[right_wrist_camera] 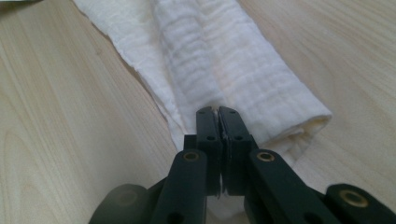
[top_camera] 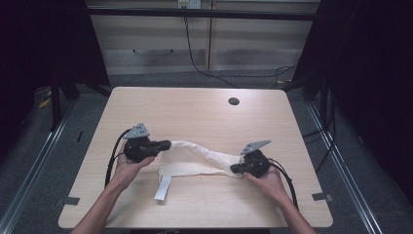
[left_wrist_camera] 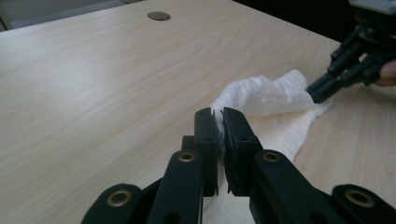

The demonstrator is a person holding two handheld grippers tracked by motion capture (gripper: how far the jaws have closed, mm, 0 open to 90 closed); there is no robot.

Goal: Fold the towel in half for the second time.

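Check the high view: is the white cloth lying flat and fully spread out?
No: the white cloth is bunched and pinched between the left gripper and right gripper.

cloth [right_wrist_camera: 243, 60] cut off at right gripper view's top edge, its pinched edge hidden inside left claw [left_wrist_camera: 219, 122]

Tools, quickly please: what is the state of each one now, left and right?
Left tool: closed, holding one end of the white cloth.
Right tool: closed, holding the cloth's other end.
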